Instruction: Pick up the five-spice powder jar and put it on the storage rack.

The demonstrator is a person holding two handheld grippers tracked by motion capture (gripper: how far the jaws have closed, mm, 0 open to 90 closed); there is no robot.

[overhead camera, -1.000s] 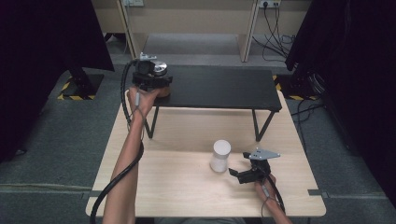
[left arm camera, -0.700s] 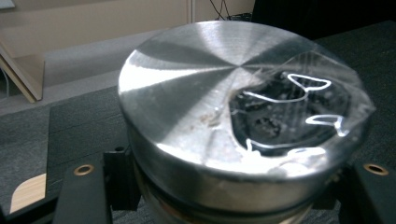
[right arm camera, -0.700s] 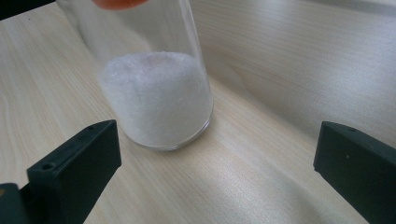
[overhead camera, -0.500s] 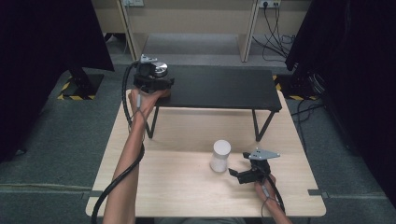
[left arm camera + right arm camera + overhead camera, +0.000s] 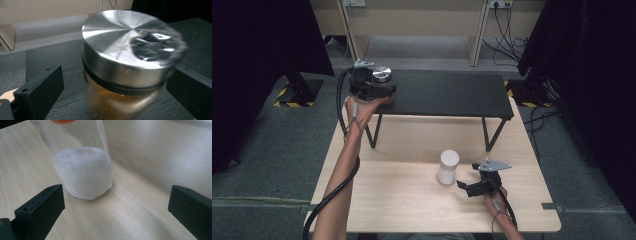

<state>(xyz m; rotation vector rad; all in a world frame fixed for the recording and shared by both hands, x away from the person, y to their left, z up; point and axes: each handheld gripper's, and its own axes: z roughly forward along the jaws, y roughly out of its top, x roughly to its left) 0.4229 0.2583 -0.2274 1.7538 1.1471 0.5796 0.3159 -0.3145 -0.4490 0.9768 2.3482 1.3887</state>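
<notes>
since the shot a second earlier very little had changed: your left gripper was still up at the far left of the black shelf, around eleven o'clock on the scene, and your right gripper still waited near five o'clock on the wooden table. neither jar had moved. i judged from that you were paused before closing, not yet lifting anything.

your left gripper's jaws were spread, one on each side of the steel-lidded jar, with clear gaps showing in the left gripper view. the jar stood upright on the shelf with brownish contents under its brushed lid, blurred there. in the high view the steel-lidded jar sat just at twelve o'clock of the gripper's body.

your right gripper's jaws were likewise wide apart, gripping nothing. the white-powder jar stood ahead of them, nearer the left jaw but apart from both. in the high view the white-powder jar stood on the table just at ten o'clock of that gripper.

counted: two jars, one on the shelf and one on the table; two grippers; one shelf; one table. the steel-lidded jar looked like the nearer grab; the jaws already bracketed it.
</notes>
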